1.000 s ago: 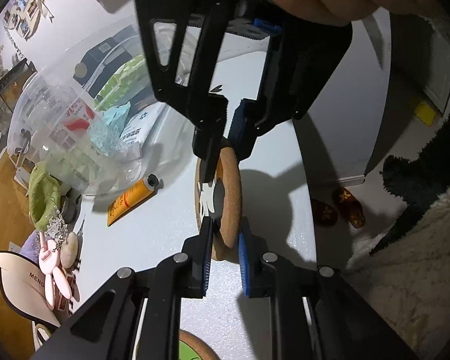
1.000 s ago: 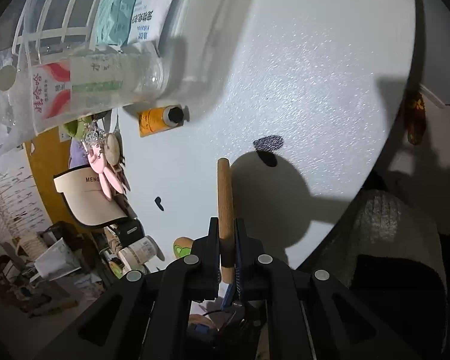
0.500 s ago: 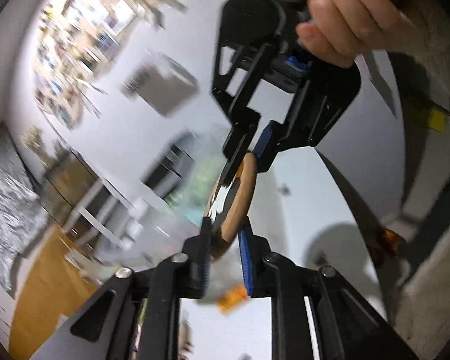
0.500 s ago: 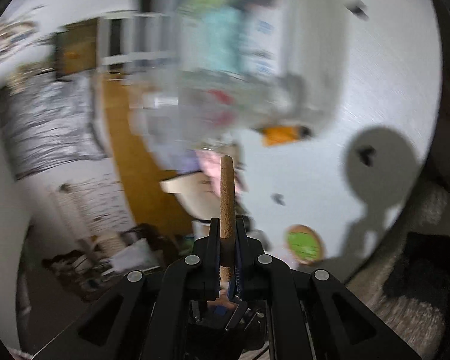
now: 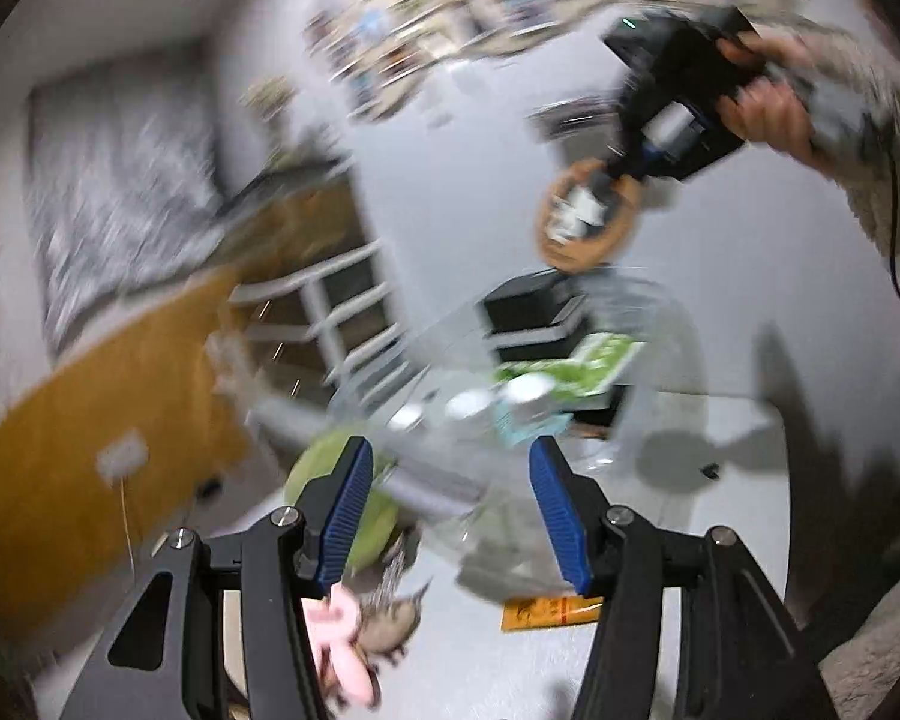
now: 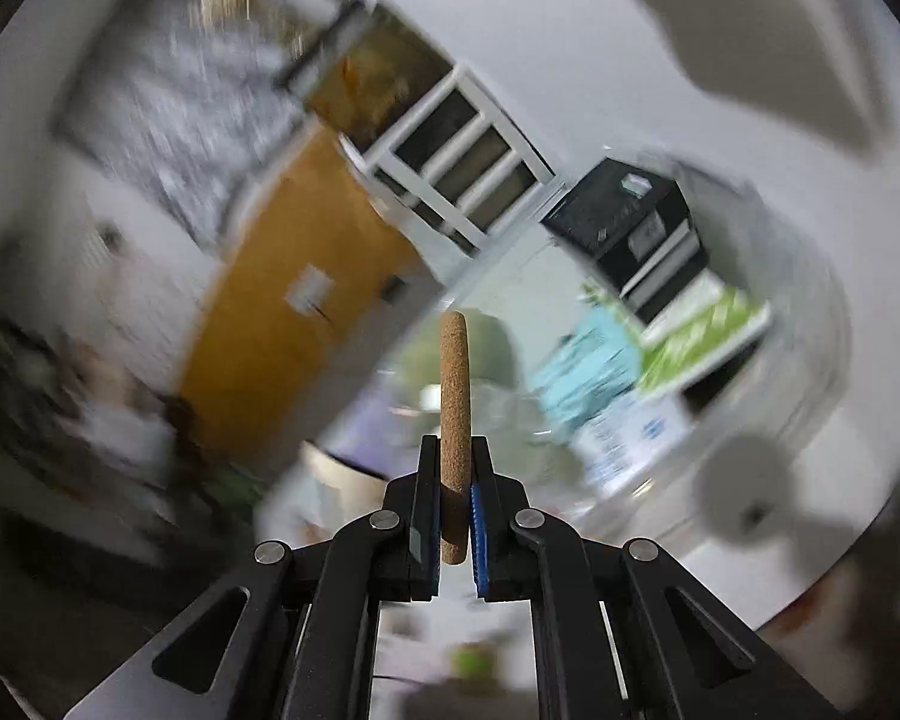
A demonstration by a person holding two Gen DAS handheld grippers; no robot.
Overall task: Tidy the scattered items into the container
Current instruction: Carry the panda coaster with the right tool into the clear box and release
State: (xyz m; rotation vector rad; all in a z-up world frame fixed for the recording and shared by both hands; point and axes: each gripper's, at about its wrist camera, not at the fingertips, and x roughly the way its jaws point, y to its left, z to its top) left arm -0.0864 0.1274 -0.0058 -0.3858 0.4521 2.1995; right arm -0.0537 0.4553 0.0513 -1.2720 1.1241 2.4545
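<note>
Tongs first, left to right. Left tongs are spreading apart right now with nothing between the blue pads, so that side is out of the job. Below them I can see a pink bunny charm, and an orange tube flat on the white counter just under the right pad, both still waiting to be tidied.

Right tongs are pressed tight on the cork coaster, pinching it by its near edge so it stands up edge-on past the tips. In the left view it hangs up high, above and beyond the clear container.

Doing this step well, I reckon: carry the coaster over the container's open mouth, tip it so it goes in flat or slides down the wall, and only let go once it's low inside. Grip is on a thin rim, so no jerking.

Room-wise: the container already has a black box, a green packet and a pale blue packet toward the right of my right tongs, so the freer side looks to be straight ahead and left. Everything's motion-blurred, so I can't place the rim exactly. Counter edge curves off to the right, worth keeping clear of.
</note>
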